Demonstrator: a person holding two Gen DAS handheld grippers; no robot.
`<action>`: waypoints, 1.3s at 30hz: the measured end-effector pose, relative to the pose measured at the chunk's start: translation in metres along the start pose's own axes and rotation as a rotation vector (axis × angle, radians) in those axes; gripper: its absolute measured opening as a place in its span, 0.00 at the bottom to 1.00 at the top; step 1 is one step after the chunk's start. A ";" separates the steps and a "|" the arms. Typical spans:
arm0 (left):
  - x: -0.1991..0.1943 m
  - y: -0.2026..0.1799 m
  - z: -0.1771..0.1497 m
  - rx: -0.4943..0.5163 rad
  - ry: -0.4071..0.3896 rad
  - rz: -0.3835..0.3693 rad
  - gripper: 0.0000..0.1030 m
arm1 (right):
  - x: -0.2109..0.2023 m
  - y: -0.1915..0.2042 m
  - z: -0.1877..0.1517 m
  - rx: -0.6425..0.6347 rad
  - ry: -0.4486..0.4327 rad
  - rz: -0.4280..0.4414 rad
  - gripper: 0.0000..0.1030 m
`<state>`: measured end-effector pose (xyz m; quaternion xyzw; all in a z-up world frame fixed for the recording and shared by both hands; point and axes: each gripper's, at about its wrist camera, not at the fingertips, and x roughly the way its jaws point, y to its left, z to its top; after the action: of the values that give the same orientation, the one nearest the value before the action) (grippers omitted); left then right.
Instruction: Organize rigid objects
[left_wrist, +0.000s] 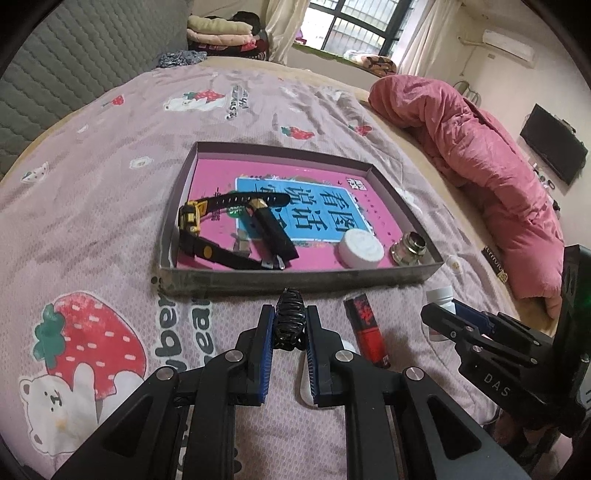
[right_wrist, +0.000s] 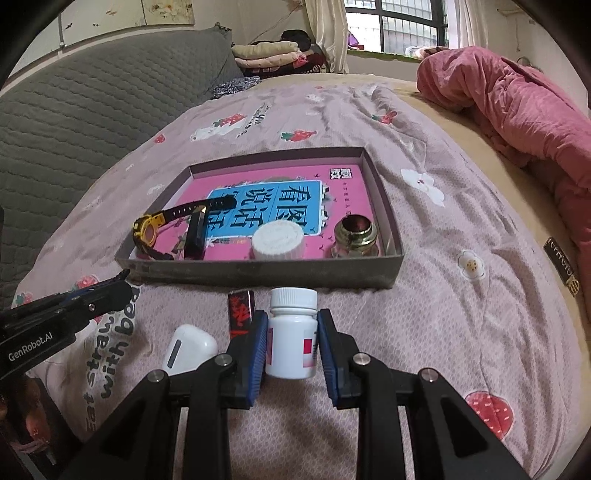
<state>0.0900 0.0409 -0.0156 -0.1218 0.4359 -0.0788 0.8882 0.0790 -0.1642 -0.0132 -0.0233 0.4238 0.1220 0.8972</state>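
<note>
Black hair clip (left_wrist: 289, 320) pinched tight in the jaws of the left gripper (left_wrist: 289, 325), up off the bedspread (left_wrist: 110, 229), just in front of the near wall of the tray (left_wrist: 295, 280). White pill bottle (right_wrist: 291, 334) squeezed between the jaws of the right gripper (right_wrist: 291, 341), cap pointing toward the tray, also just short of that near wall. Red and black lighter (right_wrist: 242, 314) lying on the bedspread between the two grippers, right beside the bottle. White earbud case (right_wrist: 188, 349) lying near the lighter, on its left in the right wrist view.

Inside the tray: yellow and black watch (left_wrist: 207, 225) at the left end, black stick with a gold tip (left_wrist: 275, 232) lying slanted next to it, white round lid (left_wrist: 360, 248) more to the right, small shiny metal jar (left_wrist: 410, 249) in the near right corner. Pink and blue book cover (left_wrist: 295, 206) under all of them as the tray floor.

Farther off on the bed: pink quilt (left_wrist: 480, 166) bunched up on the right, folded blankets (left_wrist: 218, 33) at the far end, grey quilted cushion (right_wrist: 92, 110) on the left.
</note>
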 end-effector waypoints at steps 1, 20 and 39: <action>0.000 0.000 0.001 -0.001 -0.003 0.000 0.15 | 0.000 0.000 0.001 0.001 -0.002 -0.002 0.27; -0.001 0.003 0.023 -0.024 -0.040 -0.001 0.15 | 0.002 -0.006 0.018 0.014 -0.030 -0.006 0.27; 0.009 0.009 0.051 -0.046 -0.064 0.018 0.15 | 0.007 -0.002 0.037 -0.008 -0.056 -0.008 0.27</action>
<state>0.1362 0.0549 0.0048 -0.1408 0.4102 -0.0568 0.8993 0.1116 -0.1597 0.0050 -0.0253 0.3980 0.1205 0.9091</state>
